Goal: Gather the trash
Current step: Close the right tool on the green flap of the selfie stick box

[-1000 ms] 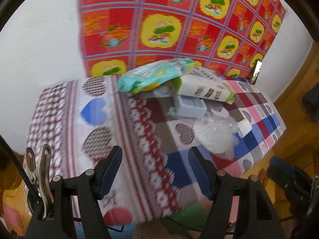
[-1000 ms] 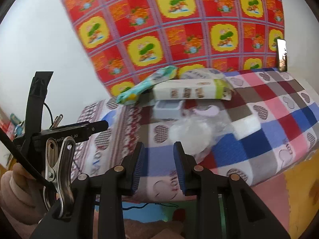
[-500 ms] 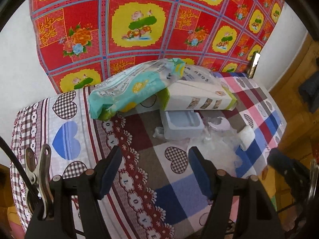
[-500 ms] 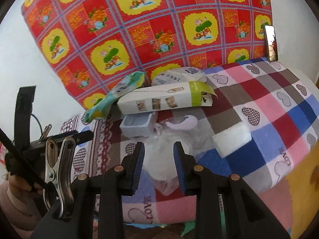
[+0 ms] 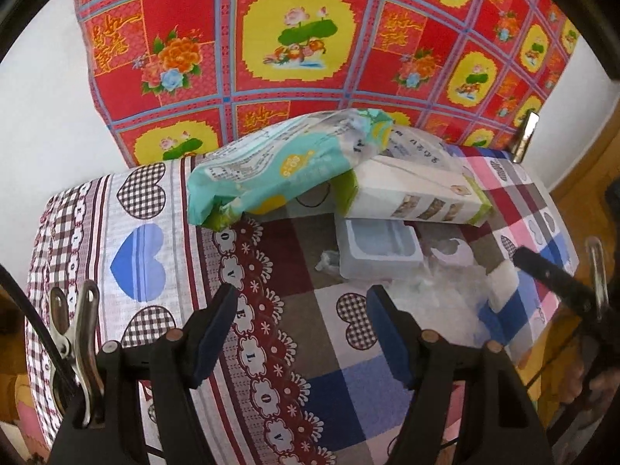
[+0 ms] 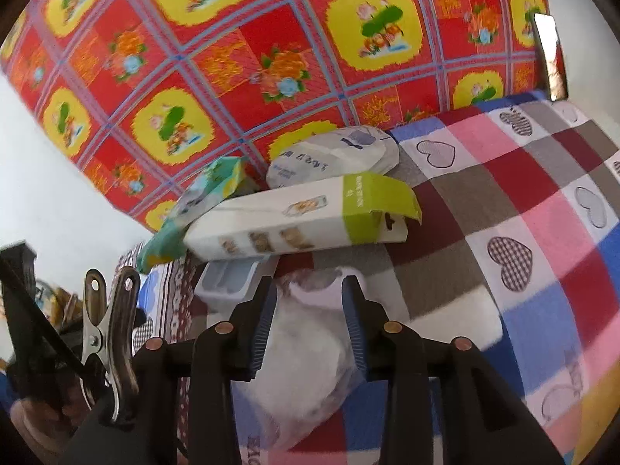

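The surface carrying the trash is a table (image 5: 147, 201) covered by a heart-patterned plaid cloth, with a red and yellow floral cloth (image 5: 302, 38) hanging on the wall behind it.

From the left in the left wrist view, a teal wipes packet (image 5: 279, 166) lies tilted, its right end resting on a long white and green carton (image 5: 422, 197). A white pouch with dark print (image 5: 418, 147) sits behind the carton, against the hanging cloth. Just in front of the carton is a small pale plastic tray (image 5: 378, 252), lying open side up. To the right of the tray lies a crumpled clear plastic bag (image 5: 438, 302), and beside that a white foam block (image 5: 502, 283) near the table's right edge.

The left claw (image 5: 302, 339) hangs over the plaid cloth in front of the tray, its jaws spread wide with only cloth visible between them; it grasps nothing.

The right claw (image 6: 310, 321) is over the clear plastic bag (image 6: 306, 364). Its jaws are opening, and the bag lies between them in that view, but the pads do not press on it. A pale lilac curved piece (image 6: 321, 285) lies at the bag's far edge, just past the fingertips. A phone (image 6: 550, 54) leans upright against the wall at the far right corner.
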Demonstrator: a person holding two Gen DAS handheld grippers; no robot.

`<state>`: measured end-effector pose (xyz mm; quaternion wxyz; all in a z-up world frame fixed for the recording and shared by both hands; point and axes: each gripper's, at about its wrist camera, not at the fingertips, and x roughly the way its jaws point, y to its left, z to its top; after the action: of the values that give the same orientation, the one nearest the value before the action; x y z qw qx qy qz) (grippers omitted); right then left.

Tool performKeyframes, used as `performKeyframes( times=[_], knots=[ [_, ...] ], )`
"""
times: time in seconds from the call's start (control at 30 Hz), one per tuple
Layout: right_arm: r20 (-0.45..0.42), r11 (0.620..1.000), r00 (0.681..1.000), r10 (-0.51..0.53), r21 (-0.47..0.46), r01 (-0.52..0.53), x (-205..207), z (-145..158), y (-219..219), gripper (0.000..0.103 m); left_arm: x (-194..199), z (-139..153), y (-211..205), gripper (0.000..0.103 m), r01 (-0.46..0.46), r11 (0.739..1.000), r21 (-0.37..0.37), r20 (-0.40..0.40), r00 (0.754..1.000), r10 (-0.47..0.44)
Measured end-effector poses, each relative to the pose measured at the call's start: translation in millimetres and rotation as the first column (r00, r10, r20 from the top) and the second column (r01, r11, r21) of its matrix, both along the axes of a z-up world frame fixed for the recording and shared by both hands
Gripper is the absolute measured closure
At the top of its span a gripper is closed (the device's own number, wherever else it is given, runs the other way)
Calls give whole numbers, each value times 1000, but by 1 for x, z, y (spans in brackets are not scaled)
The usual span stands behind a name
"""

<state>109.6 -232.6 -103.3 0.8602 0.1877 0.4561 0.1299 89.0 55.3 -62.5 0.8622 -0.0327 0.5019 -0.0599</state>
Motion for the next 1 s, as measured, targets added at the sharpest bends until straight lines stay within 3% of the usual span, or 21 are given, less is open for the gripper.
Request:
performKeyframes(
  times=[0.23,0.57,1.0],
  knots=[
    [-44,991,999,-8,132,13,39,-20,-20,44,2,-2,-8,30,-82,997,17,-22,996,82],
    [-76,983,997,3,183,11,68,-41,-27,43,-2,-1,-11,30,-177,984,34,-29,984,178],
    [-122,960,993,-2,278,36,94,-54,-36,44,-10,0,-14,30,-229,972,52,-30,973,231]
  ],
)
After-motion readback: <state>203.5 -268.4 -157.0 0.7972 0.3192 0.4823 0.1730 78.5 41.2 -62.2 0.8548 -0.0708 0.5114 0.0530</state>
